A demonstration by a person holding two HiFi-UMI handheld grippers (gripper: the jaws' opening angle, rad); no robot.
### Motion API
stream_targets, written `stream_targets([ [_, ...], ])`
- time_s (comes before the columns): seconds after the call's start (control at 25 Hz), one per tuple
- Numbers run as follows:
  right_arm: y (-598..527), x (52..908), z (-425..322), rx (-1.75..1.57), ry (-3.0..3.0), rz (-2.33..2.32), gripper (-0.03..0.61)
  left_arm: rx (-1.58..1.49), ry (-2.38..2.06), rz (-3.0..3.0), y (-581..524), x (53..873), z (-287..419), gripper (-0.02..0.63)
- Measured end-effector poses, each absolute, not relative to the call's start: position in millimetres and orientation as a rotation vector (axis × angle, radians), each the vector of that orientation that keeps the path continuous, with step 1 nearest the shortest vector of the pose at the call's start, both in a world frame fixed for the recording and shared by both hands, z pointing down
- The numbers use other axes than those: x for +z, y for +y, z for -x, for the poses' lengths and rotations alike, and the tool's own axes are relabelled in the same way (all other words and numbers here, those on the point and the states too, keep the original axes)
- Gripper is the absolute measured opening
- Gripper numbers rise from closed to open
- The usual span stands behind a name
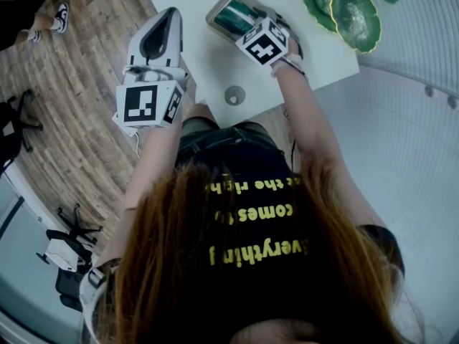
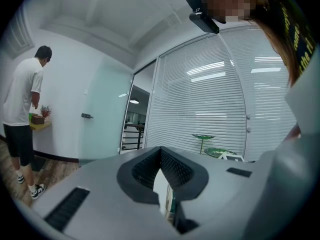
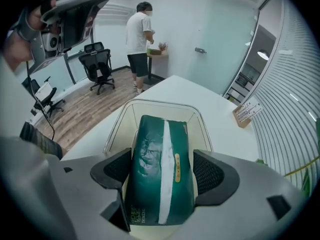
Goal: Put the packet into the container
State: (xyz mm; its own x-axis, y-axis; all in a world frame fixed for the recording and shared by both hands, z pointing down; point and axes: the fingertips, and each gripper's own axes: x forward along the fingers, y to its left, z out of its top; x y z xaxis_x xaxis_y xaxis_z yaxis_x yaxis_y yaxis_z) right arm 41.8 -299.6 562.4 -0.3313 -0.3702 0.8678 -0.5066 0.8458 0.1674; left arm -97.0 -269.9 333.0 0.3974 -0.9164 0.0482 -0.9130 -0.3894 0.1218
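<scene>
A green packet (image 3: 160, 174) with a white stripe sits between the pads of my right gripper (image 3: 162, 166), which is shut on it. Its far end reaches into a clear, light-rimmed container (image 3: 125, 116) on the white table. From the head view, the packet (image 1: 233, 14) lies inside the container (image 1: 214, 18), just beyond the right gripper (image 1: 249, 29). My left gripper (image 1: 174, 13) hovers over the table's left edge, apart from the container. Seen in its own view, the left gripper (image 2: 162, 171) is shut with nothing held.
Green leaf-shaped dishes (image 1: 351, 9) lie at the far right of the white table (image 1: 208, 67), which has a round grommet (image 1: 234, 95) near its front edge. A small card stand (image 3: 246, 113) is behind the container. A person (image 3: 137, 34) stands across the room near an office chair (image 3: 97, 64).
</scene>
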Motion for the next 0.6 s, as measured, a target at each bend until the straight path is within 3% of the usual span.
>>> stream_targets([
  [0.44,-298,552,-45,0.179,-1.966,-0.678,0.376,-0.044,-1.644,-2.531,-271,330,96,0.0],
  [0.6,-297,544,-47,0.206,-1.995,-0.7,0.31,-0.042,-1.645,-2.529,-268,331,97,0.0],
])
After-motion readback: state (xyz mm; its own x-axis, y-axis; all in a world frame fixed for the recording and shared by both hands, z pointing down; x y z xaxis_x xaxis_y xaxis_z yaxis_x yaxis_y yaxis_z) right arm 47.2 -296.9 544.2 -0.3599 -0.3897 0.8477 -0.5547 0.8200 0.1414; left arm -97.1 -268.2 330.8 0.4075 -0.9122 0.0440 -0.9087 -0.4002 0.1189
